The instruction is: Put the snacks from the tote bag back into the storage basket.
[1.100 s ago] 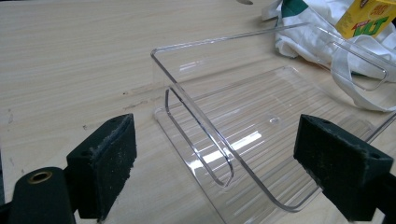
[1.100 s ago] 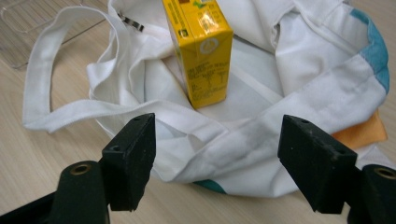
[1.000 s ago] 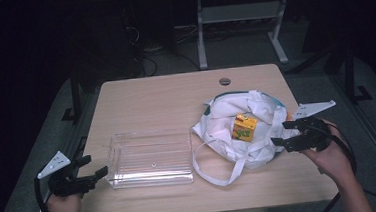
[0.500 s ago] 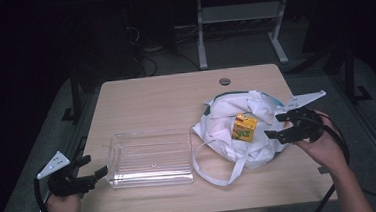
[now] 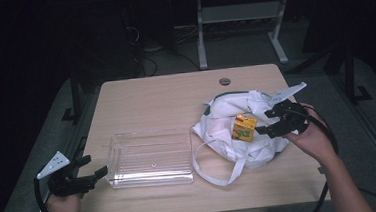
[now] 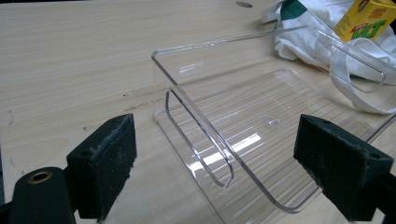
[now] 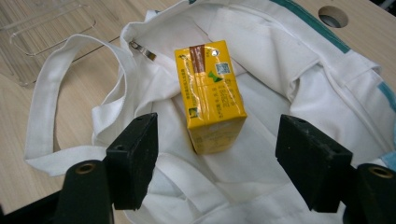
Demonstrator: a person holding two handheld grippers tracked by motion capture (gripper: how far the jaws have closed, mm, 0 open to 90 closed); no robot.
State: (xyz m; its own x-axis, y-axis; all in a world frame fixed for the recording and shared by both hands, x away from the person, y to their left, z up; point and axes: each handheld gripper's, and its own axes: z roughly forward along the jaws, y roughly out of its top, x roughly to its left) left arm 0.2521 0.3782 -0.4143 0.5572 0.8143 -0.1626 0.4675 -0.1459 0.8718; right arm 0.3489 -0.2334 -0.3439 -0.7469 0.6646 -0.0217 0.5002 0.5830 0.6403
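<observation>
At the left edge of the counter [image 5: 175,94], near its front corner, the left gripper [image 5: 96,173] is held with its jaws wide apart and nothing between them, just short of the clear plastic tray [image 5: 149,156]. The tray is seen lying flat toward the front left of the counter; in the left gripper view its ribbed floor, rounded corners and a slot-shaped handle cut into the near wall are made out, details that are lost in the high view.

Toward the right edge, a white cloth bag [image 5: 237,127] with green trim is spread open, one strap looped out toward the front edge. On the bag's fabric lies the yellow drink carton [image 5: 244,127], a small brick-shaped box. In the right gripper view its brown-striped top panel, a foil straw hole and a small printed code are shown, and its skin is seen to be creased; green lettering on its side is caught in the left gripper view.

The right gripper [image 5: 264,129] is held over the bag's right side, pointed at the carton. Its jaws have just been closing slightly but are spread apart, the carton lying beyond the pads and untouched.
</observation>
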